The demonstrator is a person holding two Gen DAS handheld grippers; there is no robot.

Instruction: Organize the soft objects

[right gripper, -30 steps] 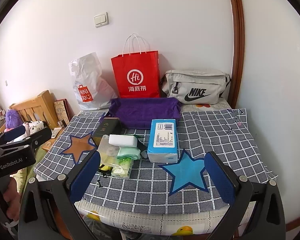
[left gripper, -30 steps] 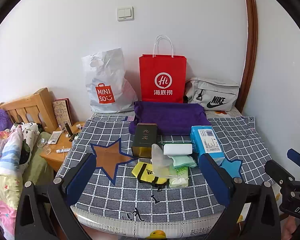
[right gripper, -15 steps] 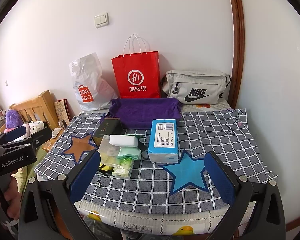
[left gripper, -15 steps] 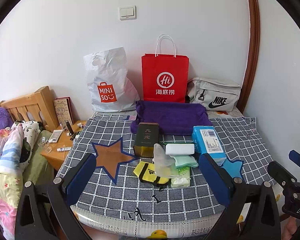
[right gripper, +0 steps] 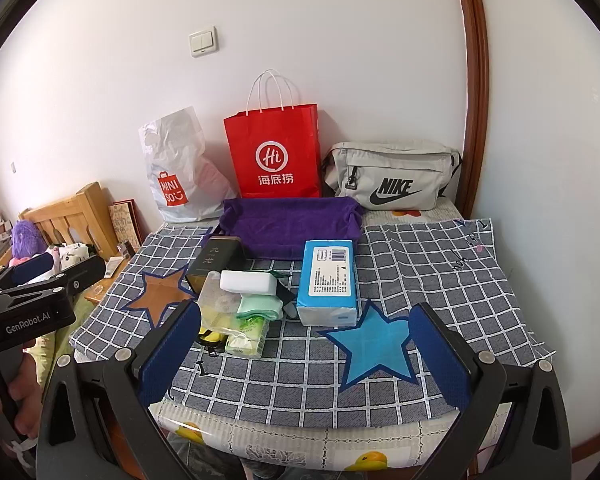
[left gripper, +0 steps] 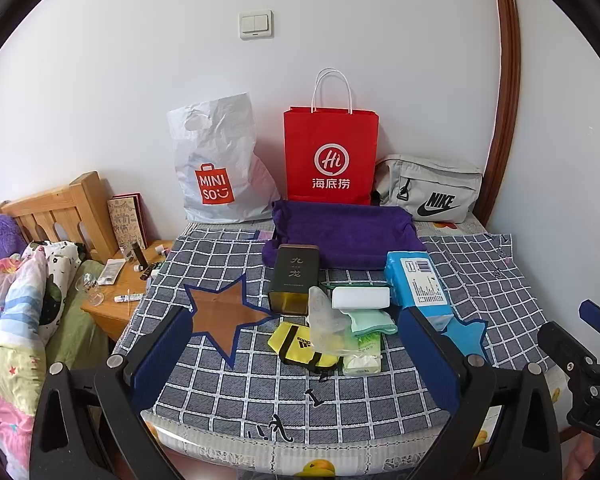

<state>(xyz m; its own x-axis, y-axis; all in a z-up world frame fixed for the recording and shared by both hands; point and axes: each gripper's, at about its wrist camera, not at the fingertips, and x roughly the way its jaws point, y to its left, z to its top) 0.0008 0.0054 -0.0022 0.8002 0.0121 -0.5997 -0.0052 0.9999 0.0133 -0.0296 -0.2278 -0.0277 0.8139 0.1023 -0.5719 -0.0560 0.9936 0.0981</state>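
On a grey checked cloth point(left gripper: 236, 384) point(right gripper: 440, 276) lies a small heap: a blue tissue pack point(left gripper: 418, 284) point(right gripper: 330, 280), a white block point(left gripper: 361, 298) point(right gripper: 249, 282), a green cloth point(left gripper: 370, 320) point(right gripper: 260, 305), a green wipes pack point(left gripper: 362, 354) point(right gripper: 247, 334), a clear plastic bag point(left gripper: 324, 322) point(right gripper: 216, 300), a yellow pouch point(left gripper: 300, 346) and a dark tin point(left gripper: 294, 280) point(right gripper: 216, 262). A purple towel point(left gripper: 342, 234) point(right gripper: 292, 226) lies behind. My left gripper point(left gripper: 296, 360) and my right gripper point(right gripper: 304, 354) both stand open near the front edge, short of the heap, holding nothing.
Against the wall stand a white MINISO bag point(left gripper: 216, 164) point(right gripper: 178, 172), a red paper bag point(left gripper: 330, 156) point(right gripper: 276, 152) and a grey Nike pouch point(left gripper: 430, 188) point(right gripper: 392, 178). A cluttered wooden bedside table point(left gripper: 120, 284) and a bed point(left gripper: 16, 312) lie left. Brown point(left gripper: 220, 312) and blue point(right gripper: 374, 344) stars mark the cloth.
The left wrist view has shifted slightly, the scene sliding a little to the right and up. The right gripper has barely moved. Both grippers stay open.
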